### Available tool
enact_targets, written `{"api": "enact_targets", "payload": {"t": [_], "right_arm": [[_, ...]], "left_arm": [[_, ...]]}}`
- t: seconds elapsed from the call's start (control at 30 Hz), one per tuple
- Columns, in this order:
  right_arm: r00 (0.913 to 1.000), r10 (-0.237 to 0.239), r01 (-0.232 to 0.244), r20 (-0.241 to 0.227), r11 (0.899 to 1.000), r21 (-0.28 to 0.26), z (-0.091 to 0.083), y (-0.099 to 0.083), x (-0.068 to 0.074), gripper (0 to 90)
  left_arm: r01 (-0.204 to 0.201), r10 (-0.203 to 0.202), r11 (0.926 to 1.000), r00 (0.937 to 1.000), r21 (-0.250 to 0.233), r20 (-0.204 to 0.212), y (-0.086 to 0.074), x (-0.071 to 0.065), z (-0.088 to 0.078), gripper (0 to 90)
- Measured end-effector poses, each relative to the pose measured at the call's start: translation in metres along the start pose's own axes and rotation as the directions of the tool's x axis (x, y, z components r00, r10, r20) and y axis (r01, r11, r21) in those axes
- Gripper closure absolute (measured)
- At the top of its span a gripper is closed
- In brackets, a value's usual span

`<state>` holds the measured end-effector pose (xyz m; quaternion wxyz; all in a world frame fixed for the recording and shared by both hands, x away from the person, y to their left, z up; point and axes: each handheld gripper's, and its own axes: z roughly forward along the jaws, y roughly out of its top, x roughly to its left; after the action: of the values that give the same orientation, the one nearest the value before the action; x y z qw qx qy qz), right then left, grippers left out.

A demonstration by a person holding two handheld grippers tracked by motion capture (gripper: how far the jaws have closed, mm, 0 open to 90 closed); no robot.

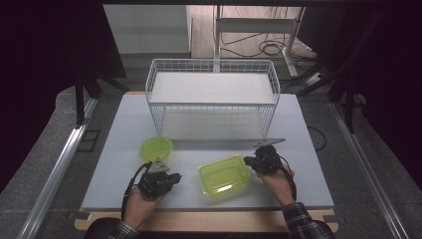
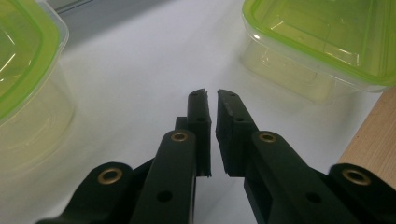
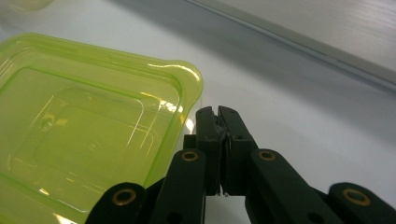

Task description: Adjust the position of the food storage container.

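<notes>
Clearly light, thin, springy plastic: the rectangular green-lidded container (image 1: 224, 175) sits near-centre on the table (image 1: 114, 149). Right gripper (image 1: 262, 160), jaws pressed together empty, is beside its right rim; best pinch that overhanging lip.

round container (image 2: 23, 74) cropped at left edge (lid partly), rectangular container (image 2: 322, 42) cut off

No legible text, label, brand mark, number or sign appears anywhere in the three views. The green lid of the rectangular container (image 3: 88, 135) just left of the right claw (image 3: 218, 112) carries moulded relief (concentric rectangular steps and a small round dimple, no lettering). The container (image 2: 327, 42) ahead and right of the left claw (image 2: 211, 95) is likewise unmarked.
</notes>
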<state>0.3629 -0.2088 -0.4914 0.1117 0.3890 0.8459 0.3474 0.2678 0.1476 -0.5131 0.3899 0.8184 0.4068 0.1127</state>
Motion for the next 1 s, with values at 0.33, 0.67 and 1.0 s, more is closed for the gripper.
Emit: {"api": "enact_targets", "payload": {"t": [0.33,0.67,1.0], "right_arm": [[0.9991,-0.035,0.037,0.025,0.996,-0.087,-0.029,-0.012,0.001,71.3],[0.9993,-0.023,0.027,0.029,0.989,-0.148,-0.046,-0.029,0.002,36.4],[0.9999,0.012,-0.013,-0.007,0.989,-0.146,-0.051,-0.049,-0.002,15.1]], "left_arm": [[-0.063,0.063,0.998,0.997,0.01,-0.045,-0.002,-0.005,-0.003,58.9],[-0.071,0.072,0.9971,0.9961,0.026,-0.051,-0.012,-0.009,-0.001,18.9],[-0.096,0.096,0.9953,0.9941,0.015,-0.049,-0.015,-0.014,0.001,5.8]]}}
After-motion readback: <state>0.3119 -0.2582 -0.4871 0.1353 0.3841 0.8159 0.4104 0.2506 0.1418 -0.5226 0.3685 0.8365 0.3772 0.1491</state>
